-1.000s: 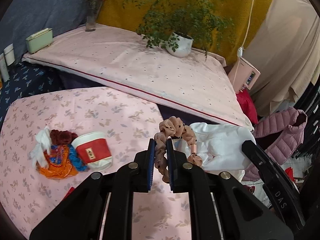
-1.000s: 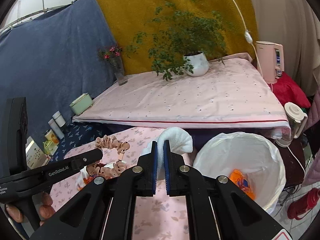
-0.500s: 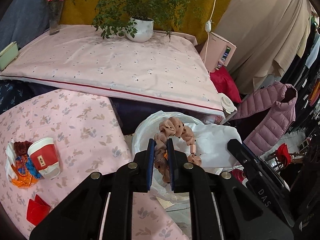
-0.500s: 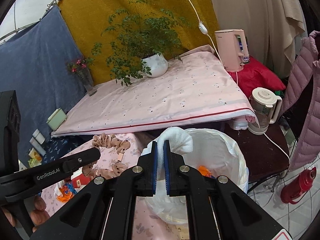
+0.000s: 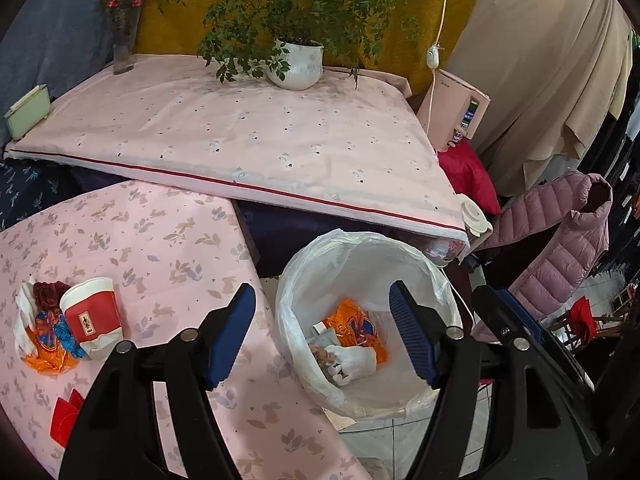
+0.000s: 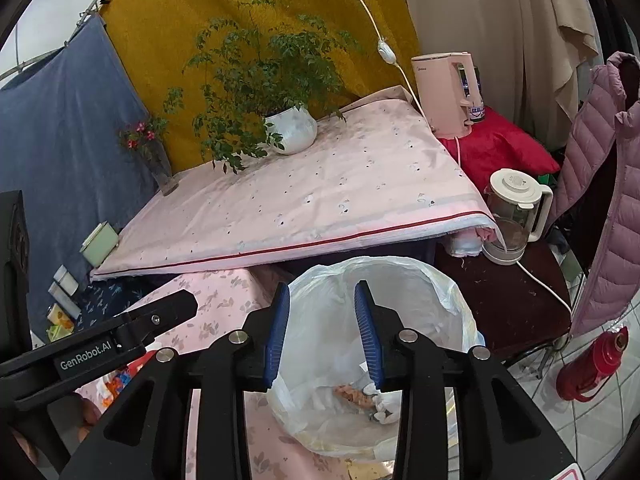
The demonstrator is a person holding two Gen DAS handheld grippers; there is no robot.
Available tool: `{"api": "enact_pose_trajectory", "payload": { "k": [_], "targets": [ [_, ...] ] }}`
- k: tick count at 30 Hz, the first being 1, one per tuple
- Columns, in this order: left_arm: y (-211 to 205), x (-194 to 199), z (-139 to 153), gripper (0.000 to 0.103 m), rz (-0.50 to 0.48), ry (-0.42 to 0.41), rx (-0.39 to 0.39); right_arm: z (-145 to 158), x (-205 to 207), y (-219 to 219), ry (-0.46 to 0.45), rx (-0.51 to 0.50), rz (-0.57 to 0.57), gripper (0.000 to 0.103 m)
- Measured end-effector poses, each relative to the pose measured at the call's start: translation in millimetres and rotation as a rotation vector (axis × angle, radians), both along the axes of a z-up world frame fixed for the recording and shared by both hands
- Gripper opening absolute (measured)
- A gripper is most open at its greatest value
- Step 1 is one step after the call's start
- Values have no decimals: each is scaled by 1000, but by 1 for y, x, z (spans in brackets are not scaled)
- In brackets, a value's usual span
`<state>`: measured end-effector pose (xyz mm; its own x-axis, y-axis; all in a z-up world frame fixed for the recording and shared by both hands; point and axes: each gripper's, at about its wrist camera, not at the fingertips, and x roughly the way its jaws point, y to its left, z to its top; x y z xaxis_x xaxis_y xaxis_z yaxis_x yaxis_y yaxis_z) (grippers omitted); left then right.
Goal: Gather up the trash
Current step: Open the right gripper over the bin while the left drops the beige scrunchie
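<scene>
A white-lined trash bin (image 5: 352, 248) stands beside the pink floral table (image 5: 160, 248). Inside lie an orange wrapper (image 5: 356, 322), a white glove (image 5: 352, 360) and a peach scrunchie (image 5: 322, 354). My left gripper (image 5: 322, 336) is open and empty over the bin. My right gripper (image 6: 322, 336) is open and empty above the same bin (image 6: 448, 300), where the scrunchie (image 6: 348, 392) and glove (image 6: 386, 400) show. On the table remain a red paper cup (image 5: 94, 322), a pile of wrappers and cloth (image 5: 38, 328) and a red scrap (image 5: 66, 416).
A raised pink-sheeted surface (image 5: 248, 140) behind holds a potted plant (image 5: 296, 64), a flower vase (image 5: 124, 44) and a green box (image 5: 28, 112). A pink kettle (image 6: 448, 96), a glass jug (image 6: 512, 216), a red thermos (image 6: 592, 364) and a pink jacket (image 5: 560, 248) are at the right.
Both grippers moved over the bin and opened. The scrunchie left the left gripper and the white glove left the right gripper; both now lie in the bin.
</scene>
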<state>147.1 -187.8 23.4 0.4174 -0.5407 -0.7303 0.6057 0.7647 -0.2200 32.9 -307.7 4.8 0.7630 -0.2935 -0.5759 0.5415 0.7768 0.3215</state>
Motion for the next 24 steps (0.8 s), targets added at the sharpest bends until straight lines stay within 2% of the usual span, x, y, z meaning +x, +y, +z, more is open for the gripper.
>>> {"api": "enact_pose_trajectory", "payload": {
  "k": [8,10,12,17,24],
  "targets": [
    [19,4,-4,66,39,1,3,-2,8,16,12,-1,32,39],
    [25,4,-6,66,55,-3,8,-1,10,21,13,-1,40,43],
    [34,6,-7,68,72,-1,12,-2,12,27,13,1,52,44],
    [64,8,-13,80,131,-11,16,-4,19,45,25,-2,88,47],
    [115,13,-32,84,186,-10,51,-12,31,75,46,10,145,49]
  ]
}}
